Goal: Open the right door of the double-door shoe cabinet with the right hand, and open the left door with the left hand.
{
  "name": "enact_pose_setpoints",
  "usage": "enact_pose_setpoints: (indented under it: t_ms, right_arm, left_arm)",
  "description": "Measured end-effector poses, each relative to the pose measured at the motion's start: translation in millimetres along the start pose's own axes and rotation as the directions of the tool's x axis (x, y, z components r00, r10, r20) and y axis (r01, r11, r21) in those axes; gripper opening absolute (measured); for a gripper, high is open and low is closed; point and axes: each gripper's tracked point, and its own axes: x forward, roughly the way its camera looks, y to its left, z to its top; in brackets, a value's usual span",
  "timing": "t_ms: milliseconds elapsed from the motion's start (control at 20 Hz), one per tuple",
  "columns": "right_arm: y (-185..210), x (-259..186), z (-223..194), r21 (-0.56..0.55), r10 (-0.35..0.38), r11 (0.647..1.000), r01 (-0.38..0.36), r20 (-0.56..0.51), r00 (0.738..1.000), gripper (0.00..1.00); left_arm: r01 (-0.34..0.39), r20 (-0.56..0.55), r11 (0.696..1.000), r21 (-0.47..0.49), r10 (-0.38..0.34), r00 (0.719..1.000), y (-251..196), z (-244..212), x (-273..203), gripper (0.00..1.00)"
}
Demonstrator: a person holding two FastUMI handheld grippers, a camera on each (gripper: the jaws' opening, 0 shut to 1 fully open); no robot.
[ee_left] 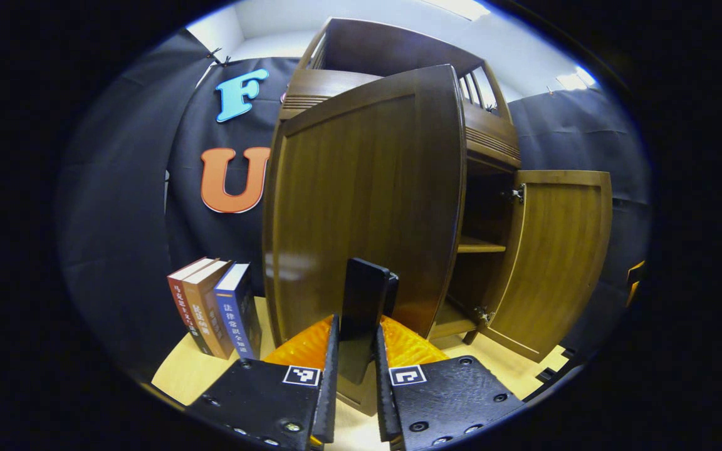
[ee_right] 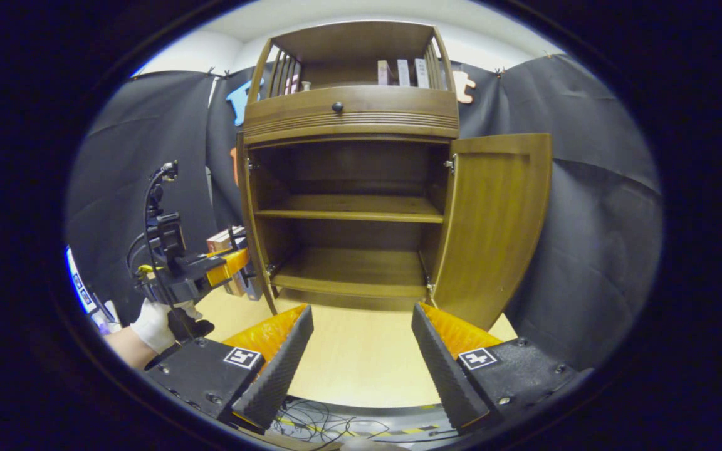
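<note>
The brown wooden shoe cabinet (ee_right: pixel 348 113) stands with both doors swung out. In the left gripper view the left door (ee_left: pixel 361 200) faces me, and my left gripper (ee_left: pixel 356 326) is shut on its black handle (ee_left: pixel 366 294). The right door (ee_left: pixel 555 257) hangs open beyond it. From the right gripper view the left door (ee_right: pixel 249 225) is seen edge-on and the right door (ee_right: pixel 499 225) stands wide. My right gripper (ee_right: pixel 361 341) is open and holds nothing, a short way back from the cabinet's bare shelves (ee_right: pixel 348 210). A gloved hand (ee_right: pixel 154 322) holds the left gripper (ee_right: pixel 226 266) at the left door.
Three books (ee_left: pixel 214 307) stand upright on the light wooden floor (ee_right: pixel 348 363), left of the cabinet. A few more books (ee_right: pixel 402 72) sit on the cabinet's top shelf, above a drawer with a round knob (ee_right: pixel 337 107). Cables (ee_right: pixel 311 423) lie at the floor's near edge.
</note>
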Motion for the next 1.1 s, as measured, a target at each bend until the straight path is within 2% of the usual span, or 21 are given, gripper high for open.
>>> enact_pose_setpoints:
  t_ms: [200, 250, 300, 350, 400, 550, 650, 700, 800, 1000, 1100]
  right_arm:
    - [16.0, 2.4, -5.1, 0.000, 0.035, 0.999, -0.035, -0.006, 0.999, 0.99]
    - [19.2, 4.0, -5.2, 0.001, 0.042, 0.999, -0.042, -0.006, 0.999, 0.99]
    - [21.3, 5.8, -4.7, 0.001, 0.048, 0.999, -0.048, -0.006, 0.999, 0.97]
    - [23.2, 7.2, -3.7, 0.001, 0.051, 0.999, -0.051, -0.006, 0.999, 0.99]
    - [25.4, 9.0, -4.3, 0.001, 0.056, 0.998, -0.056, -0.009, 0.998, 0.99]
    - [31.2, 13.5, -5.7, -0.003, 0.069, 0.998, -0.069, -0.018, 0.997, 0.99]
    - [35.5, 16.6, -6.8, -0.012, 0.078, 0.997, -0.078, -0.024, 0.997, 0.99]
    - [37.7, 17.8, -8.4, -0.017, 0.082, 0.996, -0.083, -0.027, 0.996, 0.99]
    - [41.7, 20.0, -9.8, -0.021, 0.091, 0.996, -0.091, -0.032, 0.995, 1.00]
    - [50.9, 25.1, -8.9, -0.022, 0.110, 0.994, -0.111, -0.038, 0.993, 0.99]
    - [51.5, 25.2, -11.0, -0.024, 0.115, 0.993, -0.116, -0.037, 0.993, 0.97]
  left_arm:
    - [-0.028, -0.007, 1.000, 0.000, 0.028, 1.000, 20.3, -0.7, -13.7, 0.26]
    - [-0.051, -0.010, 0.999, 0.018, 0.051, 0.999, 27.9, -0.9, -25.0, 0.34]
    - [-0.073, -0.002, 0.996, 0.050, 0.073, 0.997, 32.5, 1.3, -26.5, 0.04]
    - [-0.084, 0.003, 0.994, 0.076, 0.084, 0.996, 36.9, -0.9, -23.4, 0.12]
    - [-0.092, 0.007, 0.992, 0.088, 0.091, 0.996, 40.5, -1.1, -24.5, 0.12]
    - [-0.111, 0.010, 0.990, 0.082, 0.110, 0.994, 53.8, -2.3, -27.6, 0.07]
    - [-0.137, 0.019, 0.987, 0.081, 0.136, 0.991, 65.0, -1.1, -35.4, 0.07]
    - [-0.153, 0.028, 0.985, 0.076, 0.151, 0.988, 71.8, 0.8, -35.2, 0.02]
    - [-0.162, 0.031, 0.985, 0.064, 0.161, 0.987, 81.1, 0.9, -37.2, 0.00]
    - [-0.181, 0.028, 0.983, 0.041, 0.180, 0.983, 105.2, 1.5, -40.9, 0.00]
    - [-0.162, 0.028, 0.986, 0.029, 0.161, 0.987, 110.1, 1.8, -41.3, 0.00]
